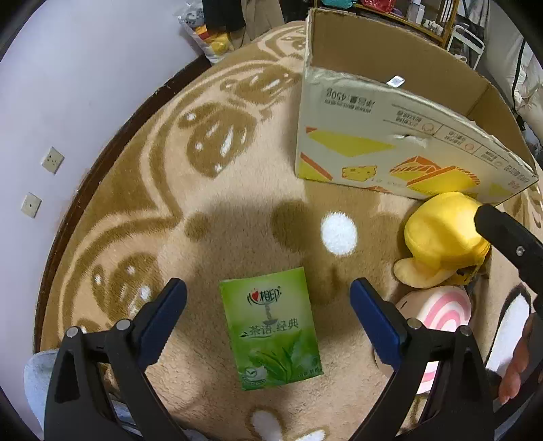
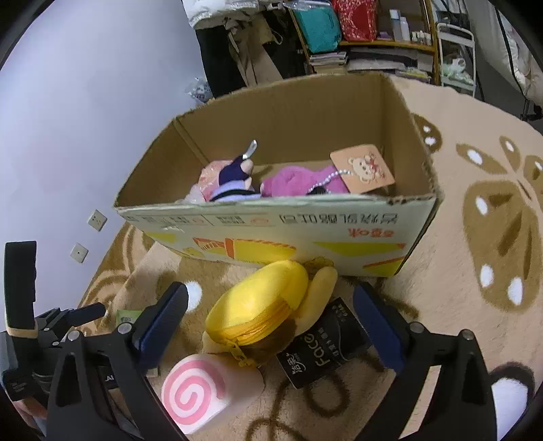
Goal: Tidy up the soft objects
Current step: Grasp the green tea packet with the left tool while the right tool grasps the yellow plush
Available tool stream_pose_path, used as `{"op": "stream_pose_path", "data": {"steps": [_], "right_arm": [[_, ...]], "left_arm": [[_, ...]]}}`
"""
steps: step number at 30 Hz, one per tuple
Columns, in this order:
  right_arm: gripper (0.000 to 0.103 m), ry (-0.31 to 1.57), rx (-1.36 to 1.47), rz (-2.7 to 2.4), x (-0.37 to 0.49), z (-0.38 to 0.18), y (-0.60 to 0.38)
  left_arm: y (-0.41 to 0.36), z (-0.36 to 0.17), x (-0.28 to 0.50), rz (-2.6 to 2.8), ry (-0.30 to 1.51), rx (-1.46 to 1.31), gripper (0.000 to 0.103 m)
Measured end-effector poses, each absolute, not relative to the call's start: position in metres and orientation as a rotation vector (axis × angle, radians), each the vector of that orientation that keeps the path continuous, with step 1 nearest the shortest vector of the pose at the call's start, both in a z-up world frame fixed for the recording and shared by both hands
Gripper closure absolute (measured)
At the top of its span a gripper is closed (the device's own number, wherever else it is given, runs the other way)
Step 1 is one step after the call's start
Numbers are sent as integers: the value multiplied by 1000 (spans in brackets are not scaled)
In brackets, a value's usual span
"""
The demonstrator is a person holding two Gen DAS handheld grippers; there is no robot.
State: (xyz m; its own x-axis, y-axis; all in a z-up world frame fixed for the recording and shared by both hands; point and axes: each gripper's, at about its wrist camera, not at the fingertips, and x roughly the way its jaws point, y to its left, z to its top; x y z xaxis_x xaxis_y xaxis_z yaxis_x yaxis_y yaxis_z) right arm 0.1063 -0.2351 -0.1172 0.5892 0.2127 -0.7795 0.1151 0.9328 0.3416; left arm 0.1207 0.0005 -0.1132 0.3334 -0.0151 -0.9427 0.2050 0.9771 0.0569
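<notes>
A green tissue pack [image 1: 270, 328] lies flat on the carpet between the fingers of my open left gripper [image 1: 268, 317], untouched. To its right sit a yellow plush pouch [image 1: 443, 239] and a pink swirl roll [image 1: 441, 310]. In the right wrist view my open right gripper [image 2: 269, 322] hovers over the yellow plush pouch [image 2: 261, 308], the pink swirl roll [image 2: 195, 390] and a black tissue pack [image 2: 320, 352], gripping none. The cardboard box [image 2: 305, 224] behind them holds a pink plush [image 2: 298, 181] with a bear tag and a purple-and-pink doll [image 2: 230, 179].
The tan patterned carpet [image 1: 217, 210] covers the floor up to a lilac wall [image 1: 68, 101] with two sockets. The cardboard box [image 1: 390, 142] stands at the back right. Shelves, hanging clothes and bags [image 2: 339, 30] fill the room's far side. A hand [image 1: 516, 363] shows at the right edge.
</notes>
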Motion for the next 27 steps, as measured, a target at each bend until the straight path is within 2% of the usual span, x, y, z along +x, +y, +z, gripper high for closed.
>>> {"op": "stream_pose_path", "data": {"steps": [3,5,7,9,10,12,13,15,20,27], "right_arm": [[4,948,389,68,108,-122,-236],[12,951,398,77,109,-124,-236],[15,962,410,95,111,-127,-236],[23,973,412,103,112,-129,-234],[29,981,402,102,112,-130,-233],[43,988,371,85,114,-131,-231],[50,991,363,82,114,-131,-231],[54,991,370,82,114,-132,-233],[71,953,363,87,108,-122,-235],[74,832,266,75,90,-85,-223]], "left_arm": [[1,-118,121,-152,1246,169,7],[0,-122,122,-161,1265,158,19],[-1,-127,123,-168,1290,150,25],[0,-133,124,-171,1322,145,33],[0,-137,124,-168,1342,143,39],[0,-143,124,-163,1366,141,44],[-1,-144,124,-161,1365,144,50],[-2,-143,123,-160,1354,157,50],[-6,-136,118,-167,1306,157,51],[-2,-91,105,-122,1087,170,51]]}}
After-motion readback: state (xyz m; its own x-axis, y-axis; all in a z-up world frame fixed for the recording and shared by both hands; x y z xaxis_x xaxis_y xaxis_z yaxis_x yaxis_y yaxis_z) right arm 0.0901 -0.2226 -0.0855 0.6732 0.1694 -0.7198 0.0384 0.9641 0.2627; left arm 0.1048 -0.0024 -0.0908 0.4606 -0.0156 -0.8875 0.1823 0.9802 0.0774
